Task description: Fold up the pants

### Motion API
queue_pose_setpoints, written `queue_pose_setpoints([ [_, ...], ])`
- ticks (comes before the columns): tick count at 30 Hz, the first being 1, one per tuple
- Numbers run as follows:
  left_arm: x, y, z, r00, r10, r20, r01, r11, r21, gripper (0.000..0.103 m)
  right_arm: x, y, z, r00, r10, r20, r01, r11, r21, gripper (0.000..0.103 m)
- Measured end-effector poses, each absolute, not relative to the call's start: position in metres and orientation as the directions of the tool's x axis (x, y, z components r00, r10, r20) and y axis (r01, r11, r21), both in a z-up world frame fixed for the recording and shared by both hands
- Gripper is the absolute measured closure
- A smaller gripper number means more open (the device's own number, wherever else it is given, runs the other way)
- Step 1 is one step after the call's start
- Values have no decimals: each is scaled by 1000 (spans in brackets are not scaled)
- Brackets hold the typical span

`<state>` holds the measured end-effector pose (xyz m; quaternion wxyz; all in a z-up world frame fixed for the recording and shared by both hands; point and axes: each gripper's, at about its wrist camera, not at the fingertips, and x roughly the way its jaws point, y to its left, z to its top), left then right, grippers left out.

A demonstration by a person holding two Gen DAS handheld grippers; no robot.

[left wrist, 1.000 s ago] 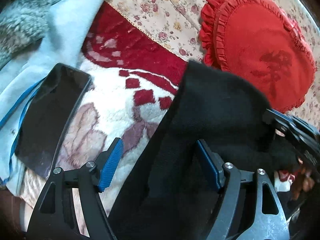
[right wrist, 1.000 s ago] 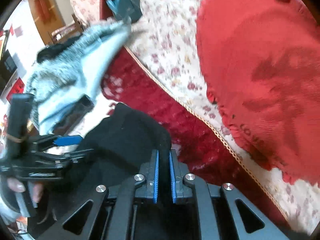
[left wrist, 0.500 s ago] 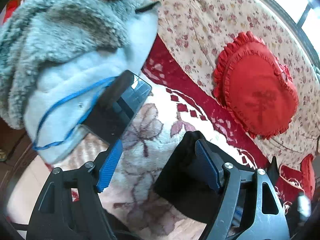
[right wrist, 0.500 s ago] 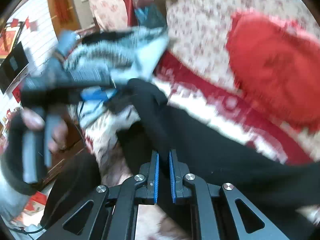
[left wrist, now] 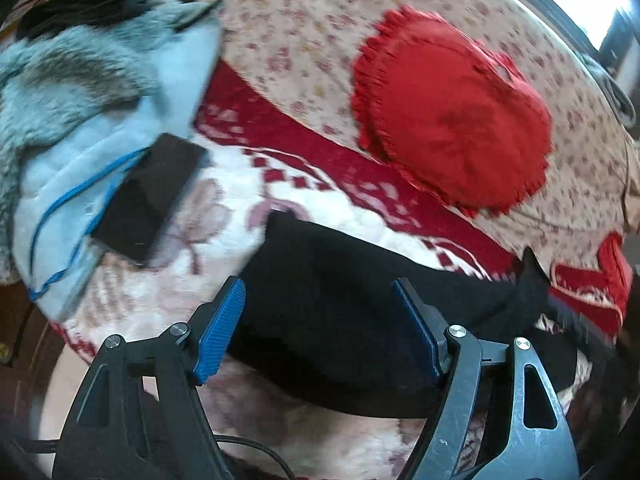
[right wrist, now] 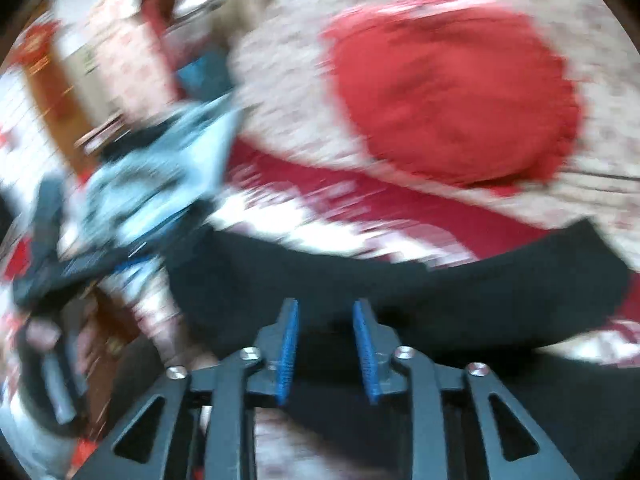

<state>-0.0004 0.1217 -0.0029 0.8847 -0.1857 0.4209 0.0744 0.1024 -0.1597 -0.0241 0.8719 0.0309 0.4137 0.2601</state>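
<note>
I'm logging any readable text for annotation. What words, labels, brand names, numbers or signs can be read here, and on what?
None can be read.
The red heart cushion has a darker mark at its centre, too blurred to read.
The dark flat device shows no legible label.
The black pants carry no visible tag or print.
The right wrist view is motion-blurred throughout.

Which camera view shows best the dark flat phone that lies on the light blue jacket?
The left wrist view shows it best: the phone appears fairly sharp and whole, lying on the light blue jacket at the edge of the blanket. The right wrist view is strongly blurred by motion; there I cannot find the phone with confidence.
</note>
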Motion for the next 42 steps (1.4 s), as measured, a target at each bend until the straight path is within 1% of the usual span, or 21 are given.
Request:
queue_pose_setpoints([
  [5,16,81,-11,608,-119,-785,-159,950,-267,28,171,-234,-38,511,374,-774,-185,927,326,63],
  [6,19,71,-13,602,-144,-785,-119,956,-267,28,181,-245,-41,501,368,-783,-152,928,339,61],
  [8,28,51,-18,580,-196,-791,-42,962,-270,27,195,-257,-46,483,376,-791,-107,922,373,59],
  [10,37,34,-24,547,-230,-805,9,963,-270,27,200,-264,-46,487,411,-771,-97,902,420,59],
  [12,47,16,-31,518,-235,-823,47,968,-247,27,203,-267,-47,495,431,-754,-84,888,453,58],
  [15,61,-9,-38,490,-216,-844,89,976,-198,27,213,-270,-47,492,436,-754,-69,882,465,57],
  [19,70,-36,-48,459,-180,-870,141,982,-129,27,240,-267,-44,482,366,-796,-27,914,404,54],
  [22,71,-47,-50,470,-168,-867,172,980,-96,27,266,-254,-53,389,284,-876,-12,953,303,53],
  [26,75,-49,-54,470,-171,-866,180,979,-95,27,289,-238,-81,278,199,-940,-43,980,195,53],
  [27,76,-49,-54,474,-177,-863,182,978,-102,27,290,-238,-85,275,191,-942,-44,982,186,55],
  [28,76,-48,-53,477,-184,-860,186,977,-106,28,291,-241,-86,287,184,-940,-42,983,180,63],
  [29,76,-48,-53,480,-196,-855,196,974,-113,28,289,-244,-85,307,184,-934,-37,983,182,67],
  [30,76,-49,-53,483,-205,-851,204,972,-119,40,285,-252,-82,328,220,-919,-36,975,220,78],
  [31,76,-49,-53,481,-221,-848,213,968,-131,53,282,-258,-79,340,256,-905,-41,965,258,92],
  [32,76,-49,-53,479,-230,-847,217,966,-139,56,278,-261,-77,348,269,-898,-44,962,271,95],
  [34,72,-49,-50,485,-244,-840,231,962,-146,70,262,-271,-66,383,280,-880,-62,959,278,96],
  [38,57,-47,-42,478,-301,-825,277,943,-184,82,206,-301,-38,459,321,-828,-74,943,325,97],
  [40,42,-50,-41,454,-350,-819,327,921,-212,83,162,-323,-24,509,336,-793,-64,933,354,97],
  [42,24,-56,-42,456,-359,-814,373,908,-191,83,128,-340,-18,537,336,-774,-43,927,373,97],
])
